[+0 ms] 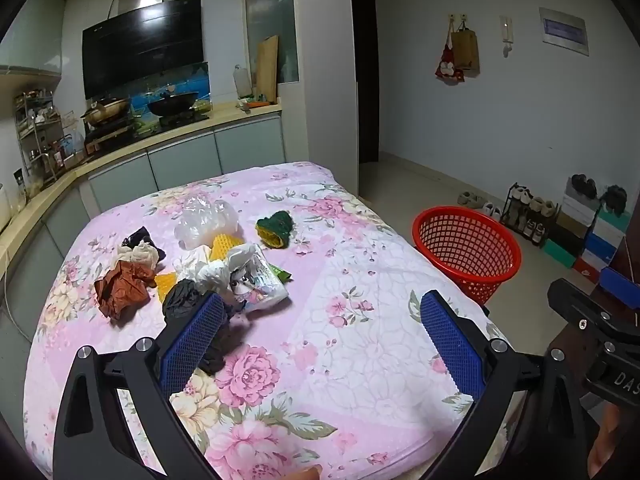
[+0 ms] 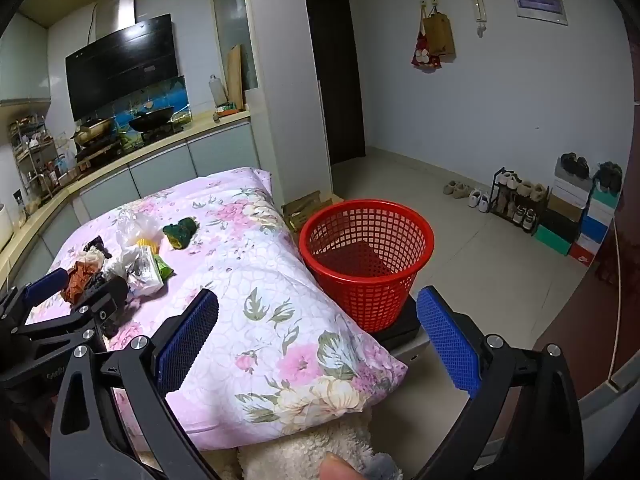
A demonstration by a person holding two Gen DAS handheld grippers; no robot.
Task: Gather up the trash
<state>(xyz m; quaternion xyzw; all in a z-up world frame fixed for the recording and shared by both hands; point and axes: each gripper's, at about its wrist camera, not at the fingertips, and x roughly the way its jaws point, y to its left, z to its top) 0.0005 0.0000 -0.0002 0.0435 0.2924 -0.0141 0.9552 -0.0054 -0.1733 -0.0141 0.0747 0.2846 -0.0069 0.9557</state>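
A heap of crumpled trash lies on the worktop's floral cloth, with the empty red basket just beside its edge. The left hand-held gripper and right hand-held gripper hover wide open, holding nothing.

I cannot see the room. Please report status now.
Both tools open, empty: left tool, right tool. Trash pile on floral cover, untouched. Red basket empty. Nothing blocking.

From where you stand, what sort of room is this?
Probably a small flat's kitchen and entry area: a stove with a wok under a range hood, and a shoe rack by the wall.
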